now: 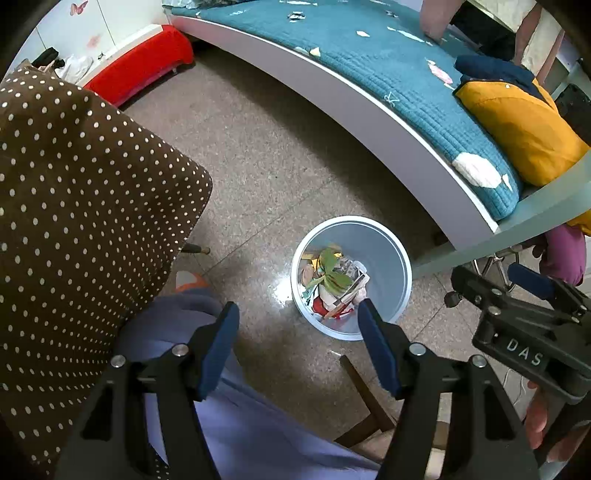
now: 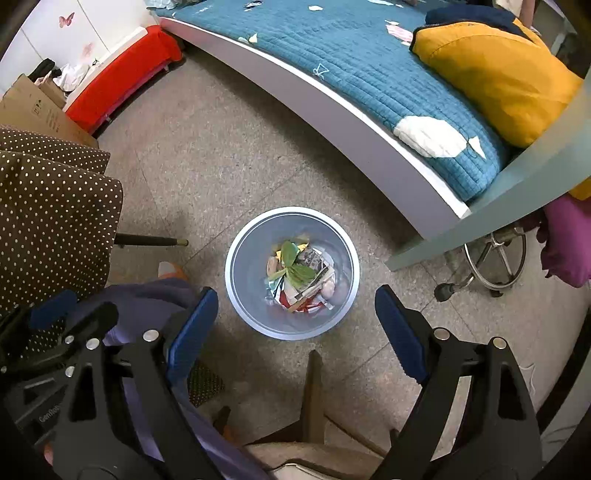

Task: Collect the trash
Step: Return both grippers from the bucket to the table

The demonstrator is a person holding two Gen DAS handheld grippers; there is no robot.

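Observation:
A pale blue round bin (image 1: 391, 258) stands on the floor below both grippers; it also shows in the right wrist view (image 2: 243, 258). Inside lies mixed trash (image 1: 334, 280): green leaves, paper scraps and wrappers, seen too in the right wrist view (image 2: 301, 277). My left gripper (image 1: 297, 314) is open and empty above the bin's near edge. My right gripper (image 2: 295, 299) is open and empty, hovering over the bin. Small paper scraps (image 1: 363, 34) lie scattered on the blue bed cover (image 1: 369, 62).
A bed with a white frame (image 2: 332, 107) runs across the back. A yellow jacket (image 2: 495, 70) lies on it. A brown polka-dot chair cushion (image 1: 74, 203) is at left, a red bench (image 1: 140, 62) at back left, an office chair base (image 2: 491, 266) at right.

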